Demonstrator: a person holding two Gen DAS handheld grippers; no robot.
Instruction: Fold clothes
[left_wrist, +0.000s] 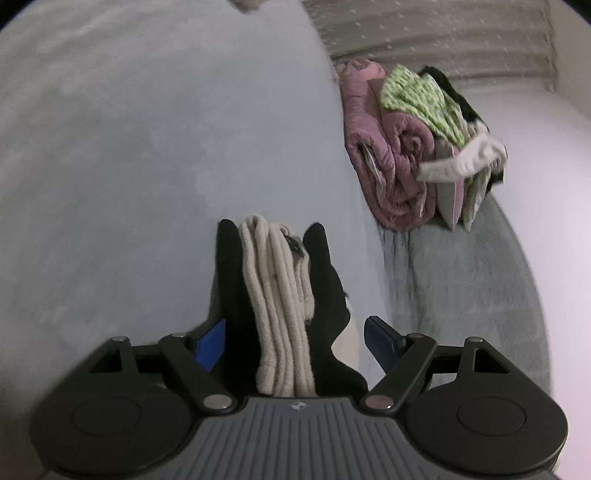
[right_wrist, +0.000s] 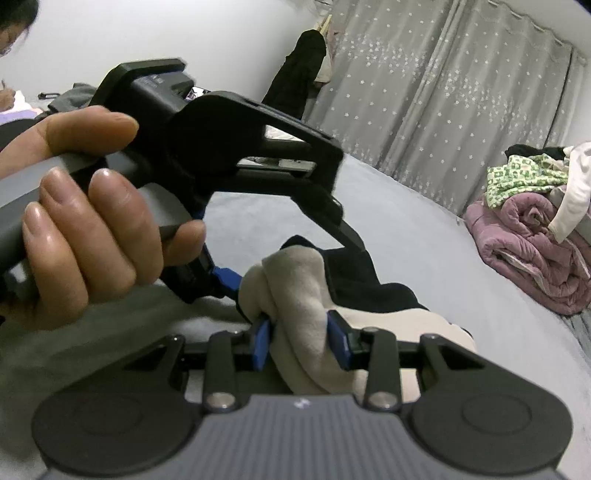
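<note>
Right wrist: no legible writing.

garment (left_wrist: 280, 302): cream and black | quilt (left_wrist: 391, 155): mauve | cloth (left_wrist: 417, 96): green-patterned (on white) | curtain (right_wrist: 443, 92): grey, white-starred | bedsheet (left_wrist: 147, 147): pale grey

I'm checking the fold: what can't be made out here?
- Left wrist view: the near end of the beige and black garment is hidden behind the left gripper body.
- Right wrist view: the garment's fold is hidden by the right gripper and a hand.
- Pile of clothes: individual pieces are blurred.
</note>
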